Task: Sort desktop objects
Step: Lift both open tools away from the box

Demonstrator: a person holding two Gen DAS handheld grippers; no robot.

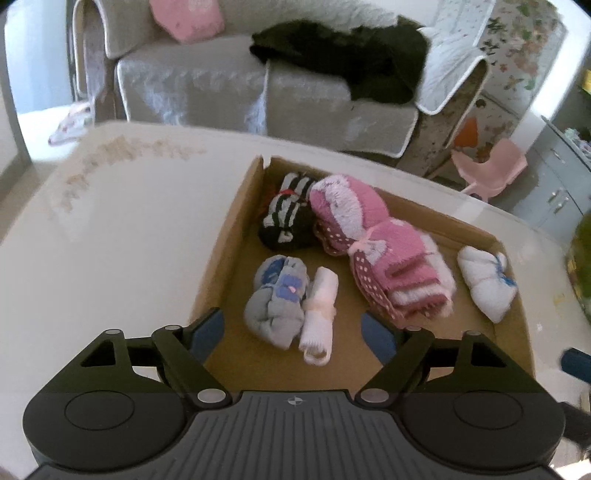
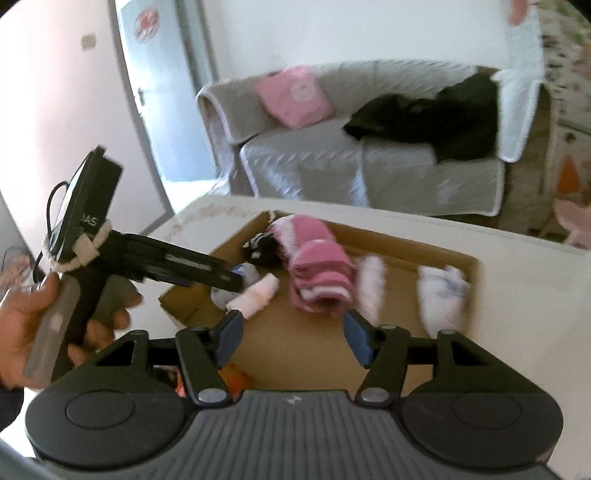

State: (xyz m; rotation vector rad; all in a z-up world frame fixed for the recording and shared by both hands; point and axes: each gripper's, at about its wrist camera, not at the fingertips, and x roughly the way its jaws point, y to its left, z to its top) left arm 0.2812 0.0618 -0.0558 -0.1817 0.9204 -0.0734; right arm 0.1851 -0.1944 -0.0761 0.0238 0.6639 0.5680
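Observation:
A shallow cardboard box sits on the white table and holds rolled sock bundles: a black-and-white striped one, a big pink fluffy pair, a grey-blue one, a small white-pink roll and a white one with blue trim. My left gripper is open and empty, hovering over the box's near end just above the grey-blue and white-pink rolls. My right gripper is open and empty above the box, near the pink pair. The left gripper's body shows in the right wrist view.
A grey sofa with a pink cushion and dark clothing stands behind the table. A pink child's chair is at the right. Something orange lies under my right gripper's left finger.

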